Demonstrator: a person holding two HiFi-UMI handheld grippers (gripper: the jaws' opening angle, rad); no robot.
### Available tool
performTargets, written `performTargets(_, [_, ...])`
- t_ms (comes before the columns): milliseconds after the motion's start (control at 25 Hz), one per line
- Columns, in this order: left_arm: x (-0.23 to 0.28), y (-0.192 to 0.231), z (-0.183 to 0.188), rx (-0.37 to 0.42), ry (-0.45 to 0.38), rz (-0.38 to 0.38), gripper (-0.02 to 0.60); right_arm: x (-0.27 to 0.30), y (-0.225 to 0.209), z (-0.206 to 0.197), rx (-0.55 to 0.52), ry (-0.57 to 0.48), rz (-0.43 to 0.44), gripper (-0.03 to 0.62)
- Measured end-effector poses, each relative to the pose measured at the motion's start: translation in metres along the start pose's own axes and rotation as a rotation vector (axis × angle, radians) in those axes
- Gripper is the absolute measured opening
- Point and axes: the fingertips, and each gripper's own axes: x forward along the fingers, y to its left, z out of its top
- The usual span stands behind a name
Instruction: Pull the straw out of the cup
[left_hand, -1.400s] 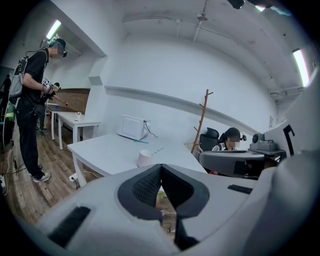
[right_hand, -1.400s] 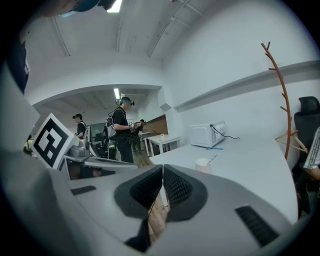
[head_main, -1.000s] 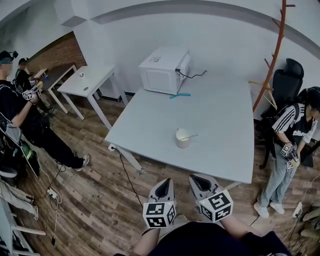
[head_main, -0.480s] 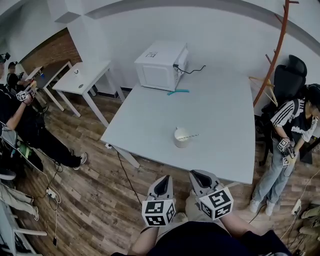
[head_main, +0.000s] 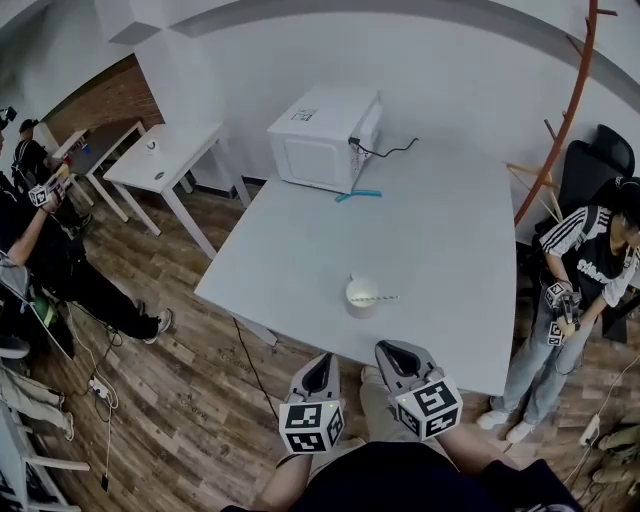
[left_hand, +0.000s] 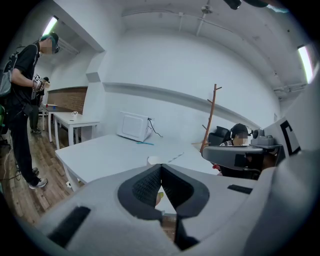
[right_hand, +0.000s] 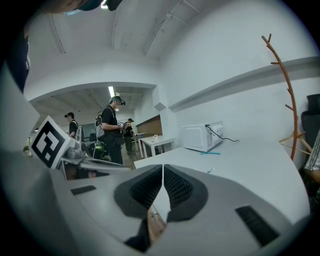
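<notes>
A white cup (head_main: 361, 297) stands on the pale table (head_main: 440, 240) near its front edge, with a straw (head_main: 379, 298) leaning out of it to the right. In the left gripper view the cup (left_hand: 153, 160) and straw (left_hand: 175, 157) sit just beyond the jaws. My left gripper (head_main: 319, 364) and right gripper (head_main: 393, 351) hang side by side below the table's front edge, short of the cup. Both are shut with nothing between the jaws, as the left gripper (left_hand: 160, 166) and right gripper (right_hand: 163, 167) show in their own views.
A white microwave (head_main: 325, 135) with a black cord stands at the table's far left, with a teal stick (head_main: 358, 194) in front of it. A person (head_main: 575, 300) and a wooden coat stand (head_main: 562, 110) are on the right. A small white table (head_main: 165, 160) and more people are on the left.
The table and cup have slid down the head view, closer to me. Both grippers stay shut and low in front of me.
</notes>
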Motion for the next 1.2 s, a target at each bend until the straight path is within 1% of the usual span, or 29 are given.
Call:
performTargets(280, [0.033, 0.008, 0.001, -0.023, 0.012, 0.012, 0.017, 0.028, -0.023, -0.01, 0.041, 0.024, 0.039, 0.037])
performTargets(320, [0.037, 0.009, 0.001, -0.025, 0.014, 0.013, 0.017, 0.032, -0.026, -0.012, 0.046, 0.03, 0.038, 0.051])
performTargets(400, [0.044, 0.013, 0.002, -0.029, 0.02, 0.016, 0.017, 0.04, -0.032, -0.017, 0.055, 0.052, 0.034, 0.115])
performTargets(440, [0.048, 0.014, 0.002, -0.031, 0.022, 0.018, 0.017, 0.044, -0.036, -0.02, 0.057, 0.065, 0.032, 0.118])
performTargets(680, [0.066, 0.02, 0.006, -0.034, 0.022, 0.023, 0.017, 0.06, -0.057, -0.037, 0.057, 0.116, 0.01, 0.117])
performTargets(1200, [0.097, 0.029, 0.002, -0.035, 0.043, 0.032, 0.017, 0.086, -0.094, -0.061, 0.047, 0.181, -0.018, 0.098])
